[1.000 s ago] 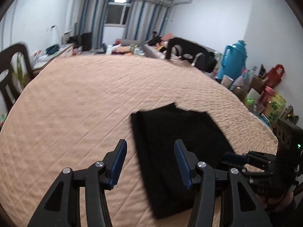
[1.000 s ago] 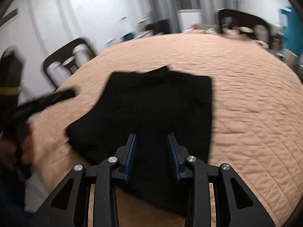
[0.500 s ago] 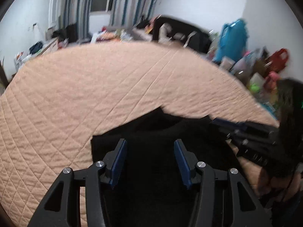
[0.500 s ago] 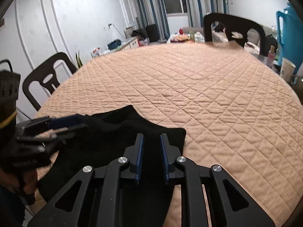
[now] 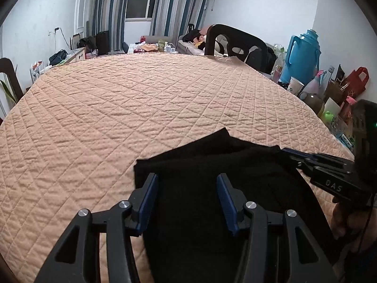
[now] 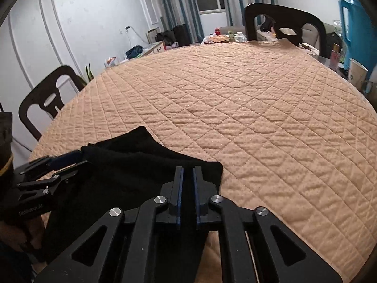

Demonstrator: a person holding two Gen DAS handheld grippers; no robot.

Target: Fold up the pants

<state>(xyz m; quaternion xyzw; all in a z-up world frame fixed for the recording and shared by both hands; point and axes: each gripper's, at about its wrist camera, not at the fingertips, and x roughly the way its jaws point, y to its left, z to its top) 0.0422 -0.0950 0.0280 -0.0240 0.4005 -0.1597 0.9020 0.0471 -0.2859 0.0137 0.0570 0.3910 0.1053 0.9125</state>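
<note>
The black pants (image 5: 212, 165) lie folded at the near edge of the table, also in the right wrist view (image 6: 132, 165). My left gripper (image 5: 187, 182) is open, its fingers low over the near left part of the pants with cloth showing between them. It also shows in the right wrist view (image 6: 66, 162) at the pants' left edge. My right gripper (image 6: 187, 176) has its jaws nearly together on the pants' right corner, a thin gap left between the pads. It shows from the side in the left wrist view (image 5: 289, 153).
A peach quilted cloth (image 5: 141, 99) covers the round table. Dark chairs stand at the far side (image 5: 235, 44) and the left (image 6: 44, 101). A blue thermos (image 5: 301, 56), a paper cup (image 5: 294, 87) and bags (image 5: 353, 82) crowd the right.
Both grippers have dropped low over the near edge of the pants. The right gripper's jaws have narrowed from half open to almost shut. The left gripper stays open.
</note>
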